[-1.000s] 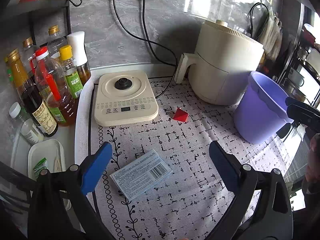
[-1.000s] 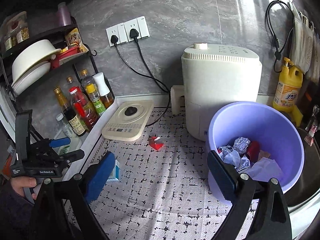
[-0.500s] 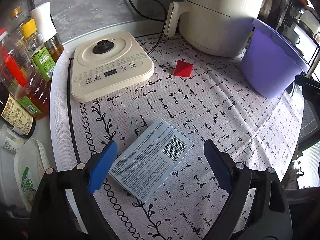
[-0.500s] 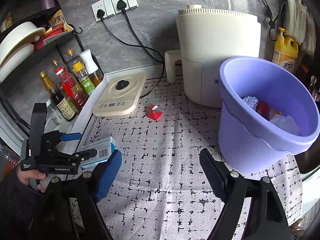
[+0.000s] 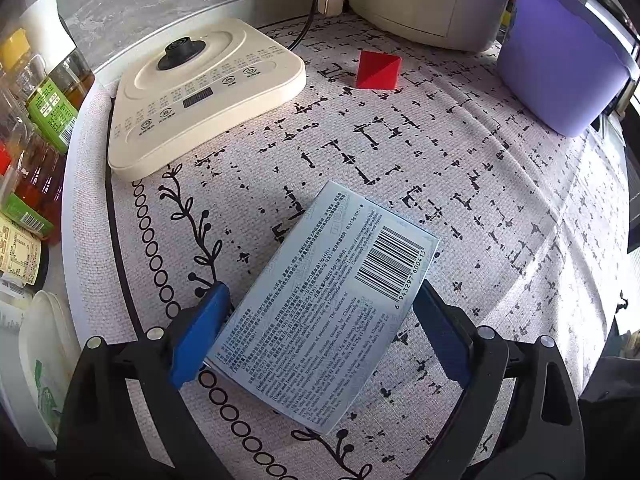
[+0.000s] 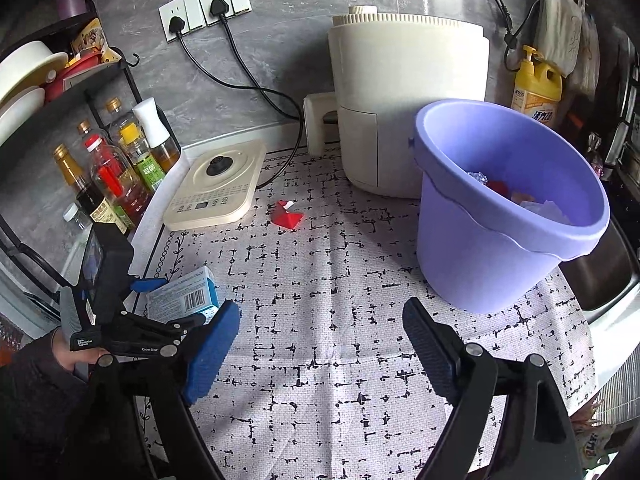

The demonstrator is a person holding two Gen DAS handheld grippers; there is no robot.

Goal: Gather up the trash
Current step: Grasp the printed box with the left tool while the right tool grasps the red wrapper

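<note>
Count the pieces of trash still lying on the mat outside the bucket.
2: a blue box between the left gripper fingers, and red folded paper by the cooker base. Others may be hidden.

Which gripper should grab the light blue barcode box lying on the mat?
Left. The left gripper already straddles the light blue cardboard box, fingers open on either side. The right gripper hangs open over bare patterned mat, nearer the purple plastic bucket.

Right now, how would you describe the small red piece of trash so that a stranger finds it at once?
Start at the tall cream appliance by the grey wall. On the patterned mat before it, between the flat cream base and the purple bucket, lies the red folded paper. It is the only red, pointed thing on the mat.
</note>
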